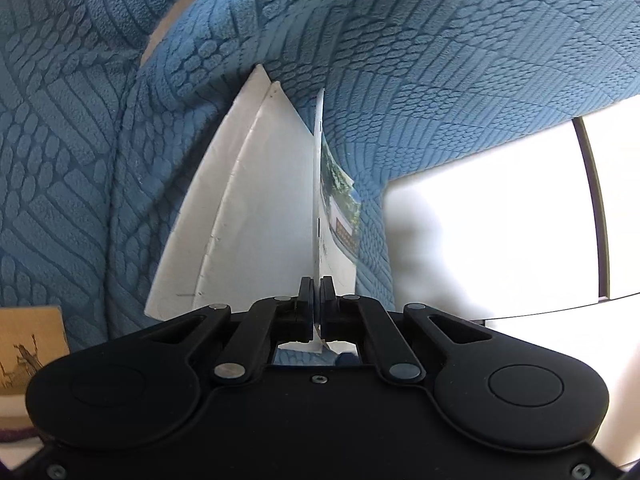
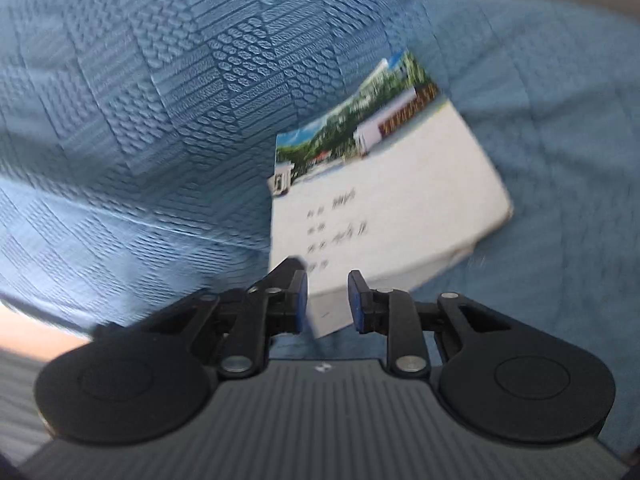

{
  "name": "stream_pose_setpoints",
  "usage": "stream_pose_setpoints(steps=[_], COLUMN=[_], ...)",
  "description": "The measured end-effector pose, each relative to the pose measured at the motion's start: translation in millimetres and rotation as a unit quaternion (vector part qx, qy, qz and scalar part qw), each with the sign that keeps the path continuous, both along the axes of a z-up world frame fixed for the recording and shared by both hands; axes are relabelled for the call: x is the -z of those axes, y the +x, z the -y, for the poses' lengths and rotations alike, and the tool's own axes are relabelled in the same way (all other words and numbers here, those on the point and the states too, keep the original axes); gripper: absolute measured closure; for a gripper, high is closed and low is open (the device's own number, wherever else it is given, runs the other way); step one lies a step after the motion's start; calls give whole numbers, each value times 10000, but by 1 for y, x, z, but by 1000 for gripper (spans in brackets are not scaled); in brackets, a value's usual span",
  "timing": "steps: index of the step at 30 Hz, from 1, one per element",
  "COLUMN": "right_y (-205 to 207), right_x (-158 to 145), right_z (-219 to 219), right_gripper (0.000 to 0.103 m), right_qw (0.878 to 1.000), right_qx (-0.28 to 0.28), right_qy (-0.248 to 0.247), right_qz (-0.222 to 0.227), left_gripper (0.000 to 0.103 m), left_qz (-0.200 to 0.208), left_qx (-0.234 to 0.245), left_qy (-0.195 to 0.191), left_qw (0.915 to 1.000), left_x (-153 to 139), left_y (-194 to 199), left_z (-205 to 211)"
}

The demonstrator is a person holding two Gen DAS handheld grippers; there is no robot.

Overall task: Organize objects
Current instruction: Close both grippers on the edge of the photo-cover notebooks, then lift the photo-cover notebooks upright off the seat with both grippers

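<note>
while left claw (image 1: 316,300) clamps it, booklet (image 1: 318,200) edge-on, upright

Left tongs (image 1: 316,300) clamped tight, angled downward. Right tongs (image 2: 327,300) parted, blue pads (image 2: 302,300) showing, angled downward.

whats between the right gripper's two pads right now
In the right wrist view the right gripper stands open, with the near corner of the white booklet in the gap, untouched by either pad, and blue bedspread beneath.

One white booklet (image 2: 384,200) with a photo cover, one blue textured blanket (image 1: 440,60), one tan printed card (image 1: 30,348), and two black grippers, one per view.
</note>
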State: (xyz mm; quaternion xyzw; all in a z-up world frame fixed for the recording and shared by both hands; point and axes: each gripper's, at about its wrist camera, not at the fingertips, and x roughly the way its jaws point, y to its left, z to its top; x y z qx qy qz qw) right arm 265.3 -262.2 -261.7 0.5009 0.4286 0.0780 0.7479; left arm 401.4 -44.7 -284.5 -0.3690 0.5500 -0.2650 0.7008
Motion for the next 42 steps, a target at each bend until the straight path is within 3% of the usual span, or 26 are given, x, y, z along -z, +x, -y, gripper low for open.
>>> stream_pose_setpoints(steps=[2, 4, 9, 17, 20, 22, 25, 26, 29, 31, 42], right_y=[-7, -11, -8, 0, 0, 1, -2, -2, -3, -3, -27], right_x=[6, 13, 26, 37, 32, 26, 22, 22, 15, 6, -58], right_z=[-1, -3, -2, 16, 19, 19, 18, 17, 16, 12, -10], right_gripper=[69, 54, 28, 28, 40, 64, 87, 90, 94, 95, 96], right_qw=[9993, 9973, 9915, 9849, 9855, 9887, 9899, 9898, 9913, 9928, 9925], right_qx=[155, 346, 680, 1200, 1259, 1201, 1171, 1147, 998, 817, -32], right_qy=[345, 631, 1073, 1226, 1137, 896, 783, 816, 784, 741, 226], right_qz=[-72, -156, -265, -221, -47, 23, 153, 202, 348, 469, 1200], left_gripper=[101, 101, 101, 101, 101, 101, 101, 101, 100, 100, 99], left_qz=[-1, 43, 119, 195, 206, 209, 204, 207, 179, 135, 568], left_qx=[6, 11, -26, -152, -221, -276, -346, -366, -461, -557, -859], left_qy=[-62, -53, 3, -191, -239, -246, -317, -338, -366, -596, -760], left_qw=[10000, 10000, 9999, 9995, 9993, 9991, 9987, 9985, 9981, 9966, 9918], left_x=[-2, -6, -16, -30, -35, -37, -40, -41, -48, -51, -100], left_y=[-2, -4, -12, -14, -17, -19, -23, -23, -30, -36, -97], left_z=[2, 3, -2, -14, -20, -25, -33, -35, -45, -55, -95])
